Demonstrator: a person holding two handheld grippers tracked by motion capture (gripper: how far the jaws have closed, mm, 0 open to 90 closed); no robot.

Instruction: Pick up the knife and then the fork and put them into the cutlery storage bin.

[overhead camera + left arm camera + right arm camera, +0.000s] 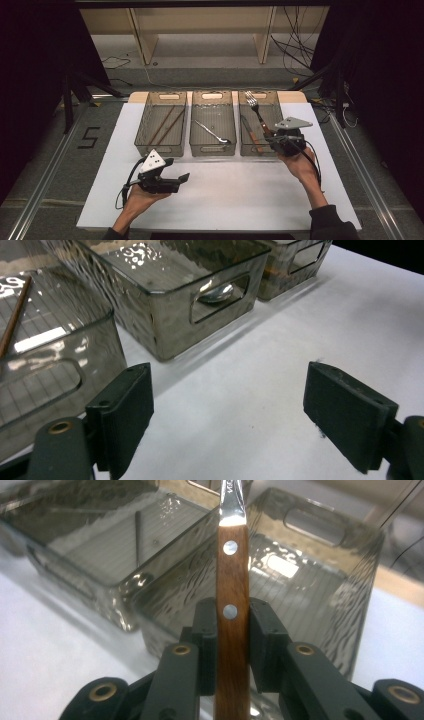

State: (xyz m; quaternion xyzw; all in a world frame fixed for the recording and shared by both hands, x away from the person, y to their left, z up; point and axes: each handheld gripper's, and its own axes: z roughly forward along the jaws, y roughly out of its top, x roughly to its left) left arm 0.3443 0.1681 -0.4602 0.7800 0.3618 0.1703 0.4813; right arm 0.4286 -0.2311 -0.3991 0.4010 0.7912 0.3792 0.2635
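A fork (pixel 257 112) with a wooden handle (pixel 231 605) points tines away over the right-hand clear bin (pixel 241 131). My right gripper (pixel 273 139) is shut on that handle, and in the right gripper view both pads (pixel 206 625) press its sides. This bin (pixel 320 580) also holds a wooden-handled knife (pixel 250 133). My left gripper (pixel 176 170) hovers low over the white table (pixel 225 195) in front of the left bin, open, with nothing between its fingers (pixel 125 415).
Three clear bins stand in a row at the table's far side. The left bin (pixel 145 136) holds brown chopsticks (pixel 165 125), and the middle bin (pixel 212 150) holds a metal spoon (pixel 212 132). Cables lie on the floor beyond.
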